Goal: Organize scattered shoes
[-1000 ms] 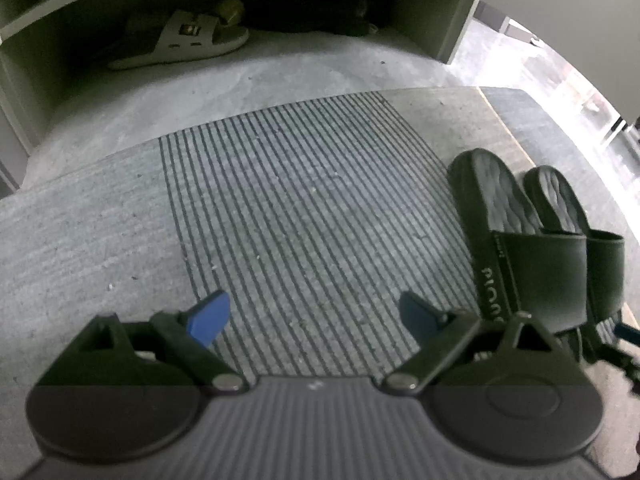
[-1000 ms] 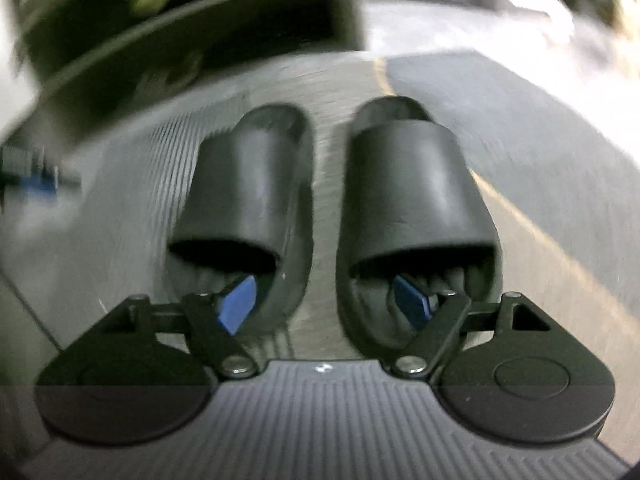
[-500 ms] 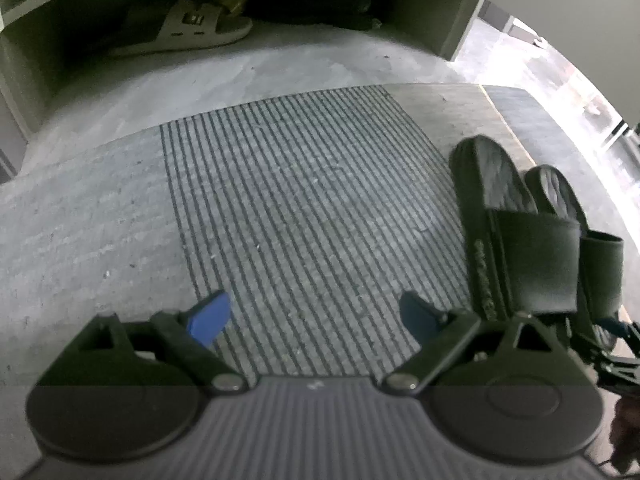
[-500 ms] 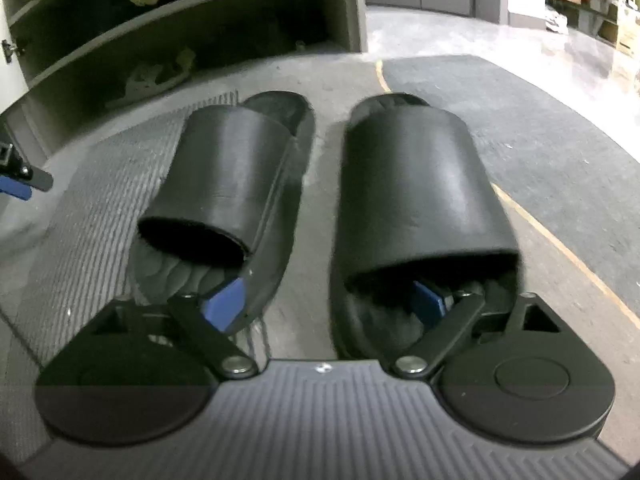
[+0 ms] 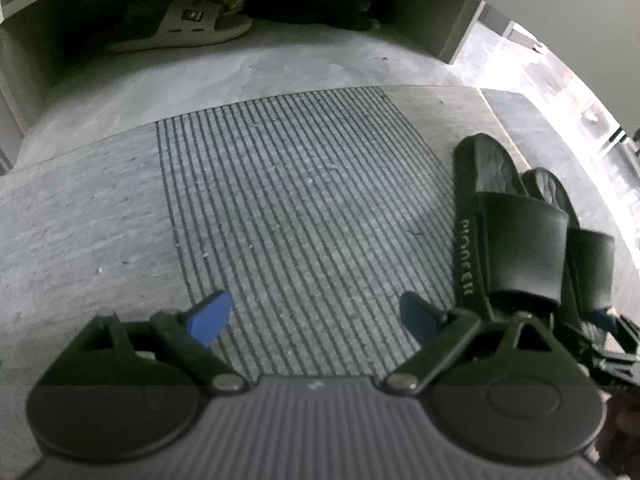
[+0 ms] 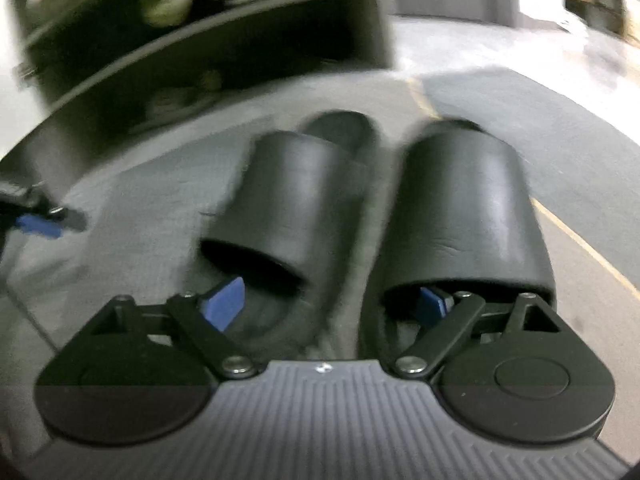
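**Right gripper straddled both slides**

The right gripper had just spread wider, one fingertip entering each black slide, apparently poised to pinch the pair together; blur hid contact. The left gripper hung wide and empty over the striped mat.

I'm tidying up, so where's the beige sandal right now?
In the left wrist view, the beige sandal lies top left, under the shoe rack's bottom shelf, beside dark shoes.
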### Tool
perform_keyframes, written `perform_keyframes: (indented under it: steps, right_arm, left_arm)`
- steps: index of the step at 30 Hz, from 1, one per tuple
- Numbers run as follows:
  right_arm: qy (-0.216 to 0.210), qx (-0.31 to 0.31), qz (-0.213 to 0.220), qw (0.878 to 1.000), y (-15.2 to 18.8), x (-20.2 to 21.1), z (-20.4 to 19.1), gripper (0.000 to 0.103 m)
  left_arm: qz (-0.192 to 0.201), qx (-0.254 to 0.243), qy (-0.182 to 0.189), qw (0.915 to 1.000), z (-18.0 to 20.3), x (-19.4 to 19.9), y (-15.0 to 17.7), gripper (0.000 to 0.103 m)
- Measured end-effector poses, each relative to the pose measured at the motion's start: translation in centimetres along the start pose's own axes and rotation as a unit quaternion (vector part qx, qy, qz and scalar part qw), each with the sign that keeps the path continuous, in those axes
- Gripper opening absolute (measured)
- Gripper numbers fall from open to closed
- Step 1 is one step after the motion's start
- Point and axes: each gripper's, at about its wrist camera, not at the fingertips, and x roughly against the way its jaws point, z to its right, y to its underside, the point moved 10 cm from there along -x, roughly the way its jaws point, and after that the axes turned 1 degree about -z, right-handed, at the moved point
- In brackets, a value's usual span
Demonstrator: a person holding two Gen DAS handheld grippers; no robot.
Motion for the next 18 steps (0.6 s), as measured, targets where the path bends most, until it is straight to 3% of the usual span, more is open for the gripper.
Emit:
perform_keyframes:
  steps: [9, 12, 13, 15, 17, 18]
  right_arm:
    - [0.086, -0.060, -0.009, 0.994, 0.3, -3.0, 1.5, 0.090]
    - [0.119, -0.056, 0.007, 0.991, 0.3, -4.1, 1.5, 0.095]
    - [0.125, -0.051, 0.008, 0.991, 0.2, -4.5, 1.4, 0.102]
    - [0.133, -0.050, 0.007, 0.990, -0.1, -5.2, 1.4, 0.103]
    - [0.134, -0.062, 0.003, 0.989, -0.8, -5.3, 2.1, 0.100]
    - [0.139, -0.062, 0.006, 0.988, -1.1, -4.9, 2.5, 0.088]
  left_arm:
    - [-0.007, 0.007, 0.004, 0.9999, -0.2, -0.4, 0.1, 0.093]
    - [-0.007, 0.002, 0.005, 1.0000, 0.0, -0.4, 0.2, 0.093]
    - [-0.008, 0.003, 0.005, 1.0000, -0.1, -0.4, 0.3, 0.093]
    - [-0.008, 0.003, 0.005, 0.9999, -0.1, -0.4, 0.4, 0.093]
    - [-0.007, 0.005, 0.003, 1.0000, -0.4, -0.3, 0.3, 0.093]
    - [-0.006, 0.006, 0.002, 1.0000, -0.5, -0.3, 0.3, 0.093]
